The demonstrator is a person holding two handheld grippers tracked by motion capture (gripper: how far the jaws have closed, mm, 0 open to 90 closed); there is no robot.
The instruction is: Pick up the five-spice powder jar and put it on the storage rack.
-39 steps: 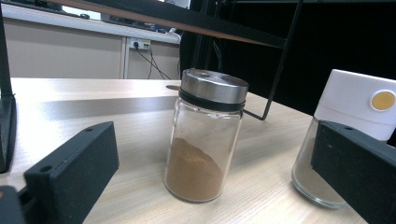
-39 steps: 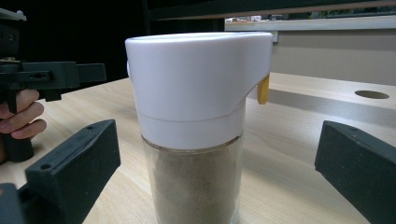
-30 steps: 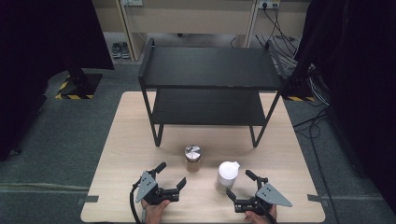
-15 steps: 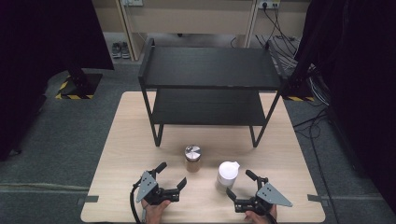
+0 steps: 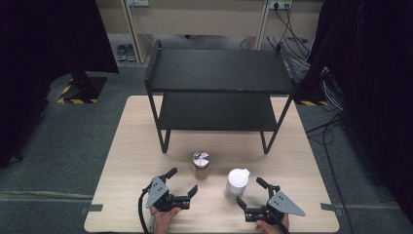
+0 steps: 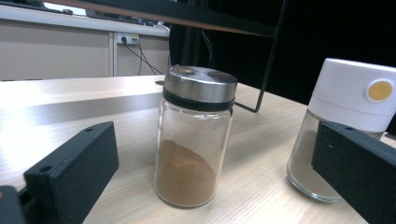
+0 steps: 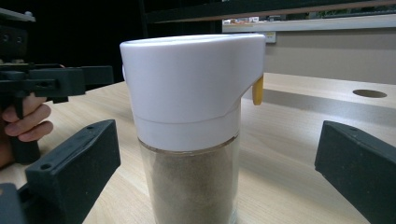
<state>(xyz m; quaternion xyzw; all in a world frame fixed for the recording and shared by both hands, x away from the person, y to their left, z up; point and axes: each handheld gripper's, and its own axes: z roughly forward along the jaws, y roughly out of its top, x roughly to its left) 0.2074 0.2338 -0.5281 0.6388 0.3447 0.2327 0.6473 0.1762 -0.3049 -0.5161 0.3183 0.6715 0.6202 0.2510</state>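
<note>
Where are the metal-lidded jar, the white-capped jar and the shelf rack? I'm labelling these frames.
metal-lidded jar (image 6: 194,140): left gripper view, on its glass body.
white-capped jar (image 7: 191,88): right gripper view, on its white cap.
shelf rack (image 5: 216,70): high view, on its top shelf.

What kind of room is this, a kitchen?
More likely a lab or office test space: a bare wooden table on grey carpet, loose cables at wall sockets, and only two spice jars before a black shelf.

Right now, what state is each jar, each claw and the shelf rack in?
Metal-lidded jar: upright, lid on, about a third full of brown powder.
White-capped jar: upright, cap on, powder nearly up to the cap.
Left claw: open, aimed at the metal-lidded jar.
Right claw: open, around the white-capped jar, not touching.
Shelf rack: both shelves bare.
</note>
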